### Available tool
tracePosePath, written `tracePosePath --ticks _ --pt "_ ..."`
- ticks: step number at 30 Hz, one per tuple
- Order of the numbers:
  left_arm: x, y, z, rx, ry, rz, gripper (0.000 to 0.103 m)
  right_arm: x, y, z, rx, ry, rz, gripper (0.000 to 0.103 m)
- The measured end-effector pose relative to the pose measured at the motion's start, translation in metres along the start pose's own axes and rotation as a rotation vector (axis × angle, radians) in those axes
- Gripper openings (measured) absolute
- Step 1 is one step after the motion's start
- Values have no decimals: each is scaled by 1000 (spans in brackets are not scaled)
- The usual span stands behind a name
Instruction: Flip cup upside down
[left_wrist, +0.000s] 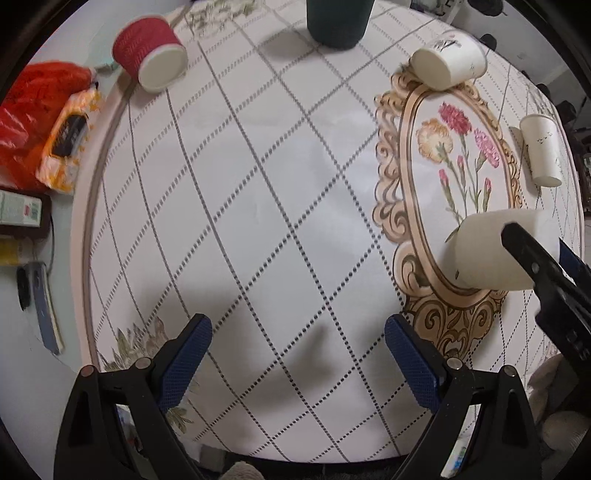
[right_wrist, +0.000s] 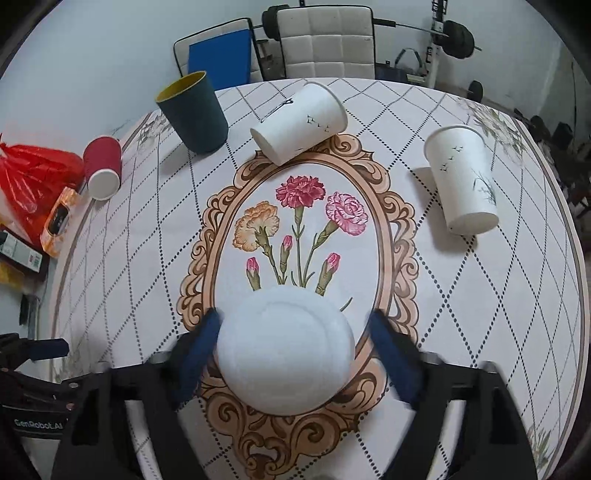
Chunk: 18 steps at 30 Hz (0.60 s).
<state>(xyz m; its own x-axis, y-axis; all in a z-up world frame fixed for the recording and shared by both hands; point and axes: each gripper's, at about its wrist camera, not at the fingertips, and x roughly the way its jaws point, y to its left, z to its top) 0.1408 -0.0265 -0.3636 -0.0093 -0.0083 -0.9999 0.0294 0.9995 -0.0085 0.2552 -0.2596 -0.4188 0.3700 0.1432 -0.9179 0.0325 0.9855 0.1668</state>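
Right wrist: white cup (right_wrist: 286, 350) upside-down btwn open tool (right_wrist: 295, 349) pads.

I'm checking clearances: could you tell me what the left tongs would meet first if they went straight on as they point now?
Probably only the bare tablecloth. The left tongs stand open, point down at it, and nothing lies between them; the nearest cup sits off to the right. How far down the cloth lies is unclear.

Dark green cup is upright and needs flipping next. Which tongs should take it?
Left, probably. The left tongs are open and empty, with the dark green cup straight ahead in their view. The right tongs straddle the white cup, which stands base up, and would have to reach far left.
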Motion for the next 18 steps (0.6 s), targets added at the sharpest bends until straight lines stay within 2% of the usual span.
tracePosePath --ticks 3,6,9,10,12,18 --pt "-14 -3 4 30 -44 12 97 -15 1 1 24 2 -19 96" --pt "-31 -7 5 66 -93 25 98 -36 1 -3 47 -9 -79 96" --pt "-50 -11 -2 105 -140 16 98 -68 0 -11 81 -33 -189 96" --pt "-57 -11 -5 115 -153 5 98 -82 0 -16 93 -34 -253 96" --pt "-74 -14 -14 132 -188 -13 98 -101 -1 -24 130 -27 -302 96" --pt "-119 -25 -31 161 -278 -21 98 -156 -2 -47 188 -50 -352 96"
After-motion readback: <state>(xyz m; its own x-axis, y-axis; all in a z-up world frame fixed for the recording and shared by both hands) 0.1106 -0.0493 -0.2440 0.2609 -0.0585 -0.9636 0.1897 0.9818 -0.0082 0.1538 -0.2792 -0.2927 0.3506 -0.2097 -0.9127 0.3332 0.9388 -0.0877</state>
